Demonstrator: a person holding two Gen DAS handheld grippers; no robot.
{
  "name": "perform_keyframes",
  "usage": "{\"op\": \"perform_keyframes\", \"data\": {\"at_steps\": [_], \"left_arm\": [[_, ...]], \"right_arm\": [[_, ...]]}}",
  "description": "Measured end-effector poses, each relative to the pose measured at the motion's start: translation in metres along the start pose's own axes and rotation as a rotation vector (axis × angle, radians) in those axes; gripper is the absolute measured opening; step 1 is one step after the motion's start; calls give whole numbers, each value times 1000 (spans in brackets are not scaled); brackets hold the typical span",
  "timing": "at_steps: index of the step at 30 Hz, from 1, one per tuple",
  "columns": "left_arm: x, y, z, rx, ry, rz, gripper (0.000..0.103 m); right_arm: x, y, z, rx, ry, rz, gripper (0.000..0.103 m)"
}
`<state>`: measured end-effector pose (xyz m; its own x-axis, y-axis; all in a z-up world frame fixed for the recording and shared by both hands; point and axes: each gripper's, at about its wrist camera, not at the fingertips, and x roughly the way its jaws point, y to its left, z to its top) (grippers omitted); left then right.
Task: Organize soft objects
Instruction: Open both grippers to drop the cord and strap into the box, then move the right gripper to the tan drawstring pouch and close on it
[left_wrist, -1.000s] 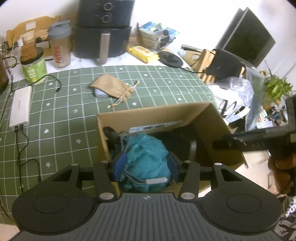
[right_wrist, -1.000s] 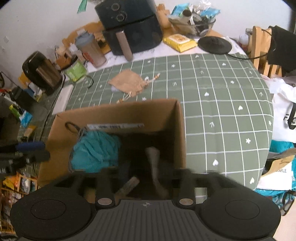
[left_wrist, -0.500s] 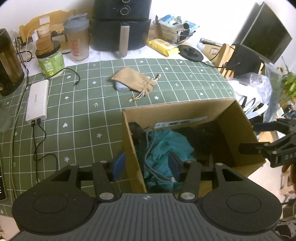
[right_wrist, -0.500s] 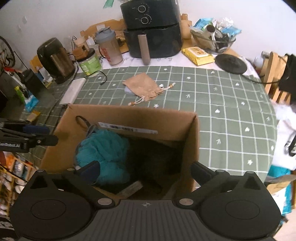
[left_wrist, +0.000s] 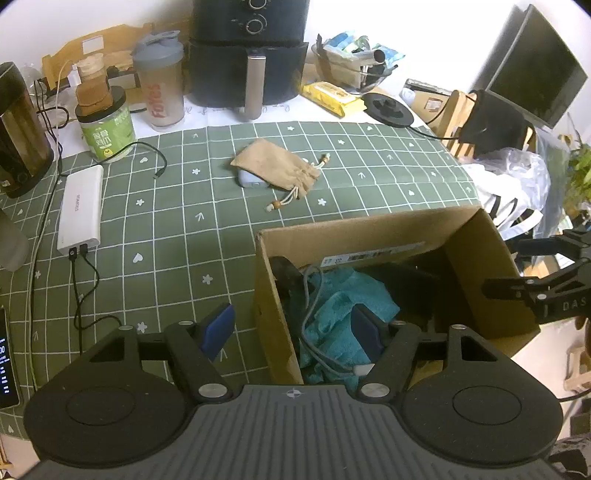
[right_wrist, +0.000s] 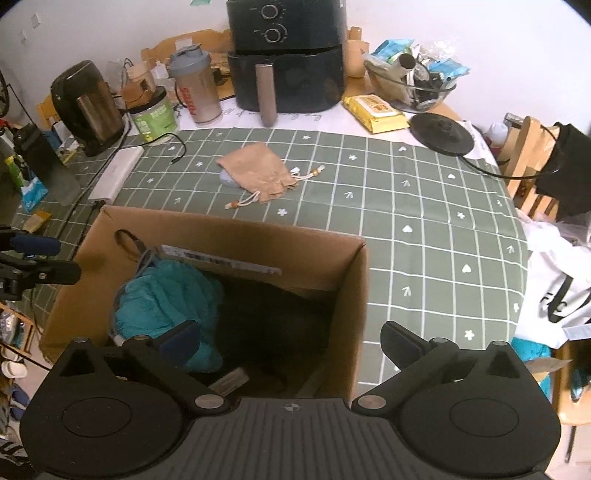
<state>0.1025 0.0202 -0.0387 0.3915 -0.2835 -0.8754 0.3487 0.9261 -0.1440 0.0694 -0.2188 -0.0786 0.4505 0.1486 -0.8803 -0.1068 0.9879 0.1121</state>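
An open cardboard box (left_wrist: 476, 258) (right_wrist: 229, 236) stands at the near edge of the green checked table. Inside lie a teal cloth (left_wrist: 340, 317) (right_wrist: 166, 299), a grey cable and dark items. A tan drawstring pouch (left_wrist: 275, 168) (right_wrist: 258, 173) lies on the table beyond the box, partly over a pale blue thing. My left gripper (left_wrist: 291, 328) is open and empty, its jaws straddling the box's left wall. My right gripper (right_wrist: 291, 341) is open and empty, straddling the box's right wall. Each gripper shows at the edge of the other's view.
At the table's back stand a black air fryer (left_wrist: 249, 55), a shaker bottle (left_wrist: 160, 92), a green jar (left_wrist: 107, 129) and a kettle (right_wrist: 88, 107). A white power bank (left_wrist: 81, 210) with cables lies left. A yellow wipes pack (right_wrist: 375, 112) and black disc (right_wrist: 441, 134) lie right.
Both grippers have let go of what they held in the box, opened, and drawn back and up. The teal cloth now lies loose in the box.
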Motion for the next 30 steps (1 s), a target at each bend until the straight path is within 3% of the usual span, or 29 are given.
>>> {"op": "perform_keyframes", "data": {"at_steps": [11, 19, 30], "left_arm": [[-2, 5, 3, -9, -21, -5, 69], [0, 5, 9, -13, -41, -14, 69], [2, 3, 26, -42, -79, -2, 69]], "right_arm": [[0, -9, 2, -14, -39, -123, 103], [2, -29, 6, 78, -46, -115, 103], [6, -64, 36, 31, -64, -127, 103]]}}
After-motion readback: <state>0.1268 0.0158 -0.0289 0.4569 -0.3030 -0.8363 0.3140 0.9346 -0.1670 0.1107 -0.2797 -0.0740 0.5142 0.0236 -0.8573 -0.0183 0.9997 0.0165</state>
